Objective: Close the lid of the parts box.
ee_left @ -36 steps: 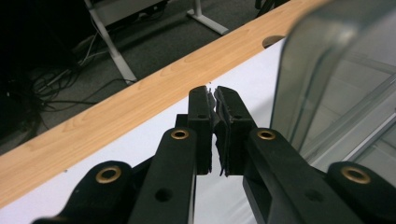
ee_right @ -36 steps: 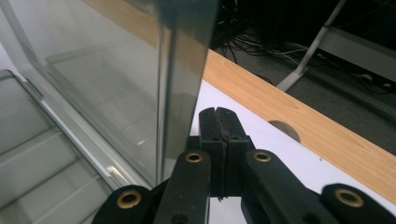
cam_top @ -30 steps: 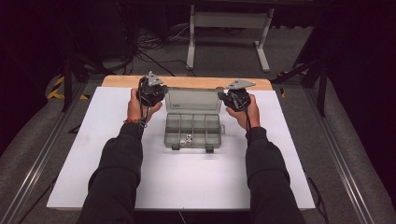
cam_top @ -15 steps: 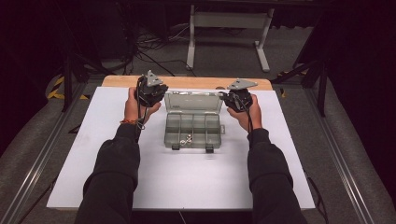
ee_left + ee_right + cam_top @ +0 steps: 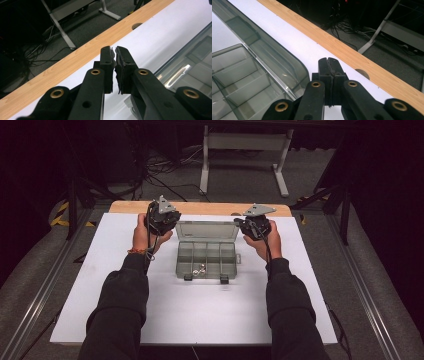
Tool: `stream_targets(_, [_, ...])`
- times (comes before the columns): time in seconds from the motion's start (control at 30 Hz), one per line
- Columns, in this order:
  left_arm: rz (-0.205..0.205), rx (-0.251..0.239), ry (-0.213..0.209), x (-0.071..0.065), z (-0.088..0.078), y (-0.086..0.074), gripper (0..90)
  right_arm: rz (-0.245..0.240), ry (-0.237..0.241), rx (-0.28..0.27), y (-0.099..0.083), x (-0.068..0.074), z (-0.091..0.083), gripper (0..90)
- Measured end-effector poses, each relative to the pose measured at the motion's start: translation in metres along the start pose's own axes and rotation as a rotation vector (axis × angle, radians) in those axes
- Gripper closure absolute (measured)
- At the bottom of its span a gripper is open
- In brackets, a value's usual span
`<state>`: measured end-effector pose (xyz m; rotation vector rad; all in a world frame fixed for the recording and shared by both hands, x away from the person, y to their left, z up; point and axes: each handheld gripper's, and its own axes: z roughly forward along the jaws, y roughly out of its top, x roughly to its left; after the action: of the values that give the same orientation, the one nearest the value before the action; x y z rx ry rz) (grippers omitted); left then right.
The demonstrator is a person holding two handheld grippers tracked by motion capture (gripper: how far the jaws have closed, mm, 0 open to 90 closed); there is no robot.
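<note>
A clear grey compartment box lies mid-table on the white mat, its lid open and leaning back. Small metal pieces rest in a front compartment. My left gripper hovers at the lid's left corner, shut with nothing between its jaws. In the left gripper view the left gripper shows a hairline gap, with the lid to its right. My right gripper sits at the lid's right corner, shut and empty. The right gripper view shows the right gripper closed beside the lid and the box's compartments.
The white mat covers most of the table. A wooden strip with a cable hole runs along the far edge. Beyond it stand a white metal frame and floor cables. Metal rails flank both sides.
The lid's top edge sits slightly lower than a second ago, leaning further back. My left hand has shifted a little at the lid's corner. The right hand has stayed still.
</note>
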<state>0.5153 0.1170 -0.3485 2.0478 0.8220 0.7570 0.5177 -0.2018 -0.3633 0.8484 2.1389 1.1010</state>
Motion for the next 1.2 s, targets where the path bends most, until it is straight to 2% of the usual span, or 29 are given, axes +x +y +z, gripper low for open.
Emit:
stream_targets(0.07, [0.005, 0.005, 0.001, -0.001, -0.001, 0.001, 84.2, -0.003, -0.003, 0.0, 0.0, 0.0, -0.001, 90.0])
stream_targets(0.1, [0.022, 0.01, 0.006, -0.001, -0.002, 0.001, 84.4, -0.005, -0.001, 0.001, 0.001, 0.001, -0.002, 90.0])
stream_targets(0.13, [0.013, 0.011, 0.002, -0.002, -0.002, 0.001, 84.4, -0.01, -0.001, 0.002, 0.001, 0.001, -0.002, 90.0])
stream_targets(0.23, [0.025, 0.014, 0.001, -0.003, -0.003, 0.001, 84.5, -0.016, 0.003, -0.003, 0.002, 0.002, -0.004, 90.0])
stream_targets(0.27, [0.022, 0.005, -0.016, -0.003, -0.005, 0.001, 84.8, -0.021, 0.005, 0.0, 0.003, 0.003, -0.005, 90.0])
stream_targets(0.33, [0.018, -0.002, -0.022, -0.004, -0.005, 0.001, 84.7, -0.034, -0.001, 0.012, 0.004, 0.004, -0.006, 90.0])
stream_targets(0.37, [0.033, 0.004, -0.024, -0.005, -0.006, 0.001, 84.7, -0.034, -0.001, 0.012, 0.004, 0.004, -0.006, 90.0])
stream_targets(0.63, [0.059, 0.022, -0.006, -0.008, -0.009, 0.002, 84.5, -0.041, 0.001, 0.012, 0.007, 0.006, -0.01, 90.0])
stream_targets(0.93, [0.063, 0.024, -0.018, -0.012, -0.012, -0.001, 84.5, -0.049, 0.003, 0.012, 0.008, 0.009, -0.014, 90.0])
stream_targets(0.97, [0.074, 0.023, -0.019, -0.012, -0.013, -0.001, 84.5, -0.048, 0.007, 0.009, 0.007, 0.01, -0.014, 90.0])
stream_targets(1.13, [0.083, 0.031, -0.013, -0.014, -0.014, -0.003, 85.1, -0.054, 0.018, 0.006, 0.007, 0.012, -0.017, 90.0])
stream_targets(1.2, [0.086, 0.039, -0.023, -0.015, -0.014, -0.004, 86.6, -0.055, 0.02, 0.007, 0.008, 0.013, -0.017, 90.0])
